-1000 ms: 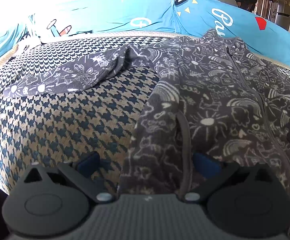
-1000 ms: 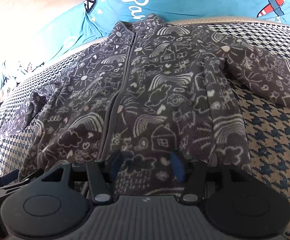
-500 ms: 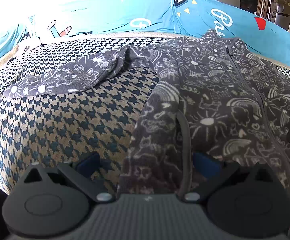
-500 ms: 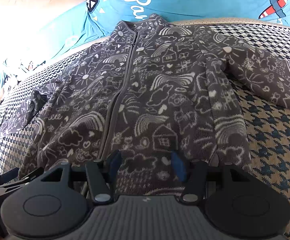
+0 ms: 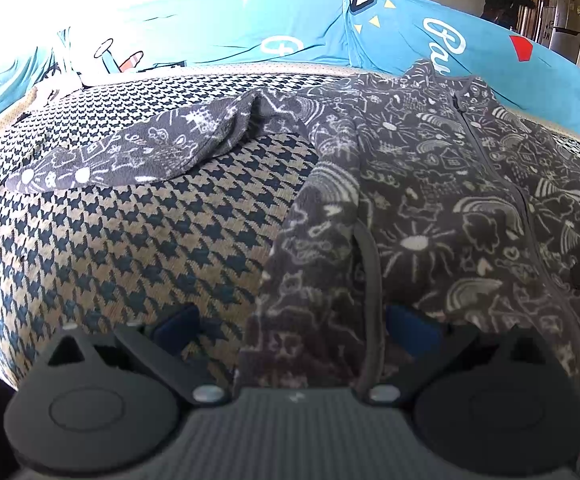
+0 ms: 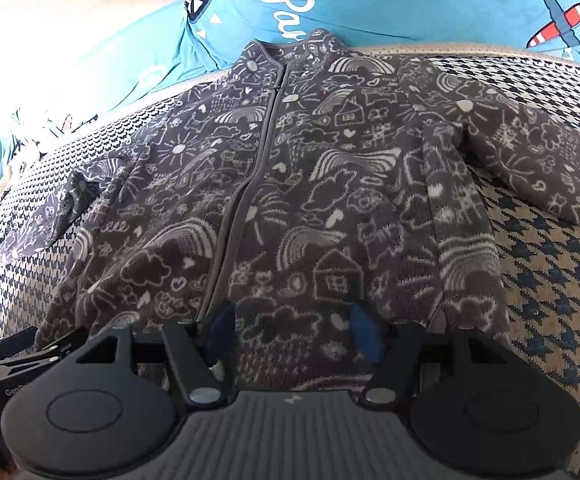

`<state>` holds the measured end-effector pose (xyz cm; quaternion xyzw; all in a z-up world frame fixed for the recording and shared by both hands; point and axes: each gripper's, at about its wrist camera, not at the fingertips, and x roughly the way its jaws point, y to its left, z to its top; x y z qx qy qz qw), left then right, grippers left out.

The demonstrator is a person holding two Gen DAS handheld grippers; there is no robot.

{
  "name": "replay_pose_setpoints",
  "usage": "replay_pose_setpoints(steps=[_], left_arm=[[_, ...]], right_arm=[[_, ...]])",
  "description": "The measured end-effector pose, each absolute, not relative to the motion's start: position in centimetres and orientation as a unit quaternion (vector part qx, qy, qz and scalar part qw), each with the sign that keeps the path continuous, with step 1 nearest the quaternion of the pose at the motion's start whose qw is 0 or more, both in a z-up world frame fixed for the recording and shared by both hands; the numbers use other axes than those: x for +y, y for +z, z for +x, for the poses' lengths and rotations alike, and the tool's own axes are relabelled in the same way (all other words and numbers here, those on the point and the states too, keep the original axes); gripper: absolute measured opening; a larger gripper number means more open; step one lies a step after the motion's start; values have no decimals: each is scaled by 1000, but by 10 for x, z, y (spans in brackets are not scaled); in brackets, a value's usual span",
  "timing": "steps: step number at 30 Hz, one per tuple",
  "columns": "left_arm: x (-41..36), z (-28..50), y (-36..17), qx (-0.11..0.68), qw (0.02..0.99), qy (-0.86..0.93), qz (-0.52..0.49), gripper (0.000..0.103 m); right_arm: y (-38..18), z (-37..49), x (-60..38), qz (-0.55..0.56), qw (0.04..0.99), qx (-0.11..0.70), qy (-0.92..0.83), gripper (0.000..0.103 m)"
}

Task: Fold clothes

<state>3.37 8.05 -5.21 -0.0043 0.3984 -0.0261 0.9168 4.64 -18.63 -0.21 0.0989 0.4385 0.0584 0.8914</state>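
**Grab the bottom edge evenly**

The jacket (image 6: 290, 184) lies flat on the checked blanket (image 5: 122, 240), zipped, sleeves out. Left gripper (image 5: 290, 324) is wide; right gripper (image 6: 291, 330) is opening. Both straddle the near hem, gripping nothing. Pinch together

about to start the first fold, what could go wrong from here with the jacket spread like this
1. The right hand-held gripper is opening, jaws astride the jacket hem; closing there may pinch only the top layer.
2. The left hand-held gripper straddles the jacket's side edge, so it might also catch the houndstooth cover.
3. The left sleeve is rumpled near the shoulder; folding it in could trap a crease.
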Motion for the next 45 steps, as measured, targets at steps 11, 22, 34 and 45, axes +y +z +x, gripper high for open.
replay_pose_setpoints(steps=[11,22,34,45], left_arm=[[76,28,-42,375,927,-20,22,103],[58,31,-18,336,939,-65,27,103],[14,65,-8,356,923,-138,39,103],[-8,103,-14,362,920,-145,43,103]], right_arm=[[0,42,-205,155,887,429,66,60],[18,29,-230,161,907,386,50,39],[22,57,-248,178,904,384,60,22],[18,95,-253,169,903,385,90,22]])
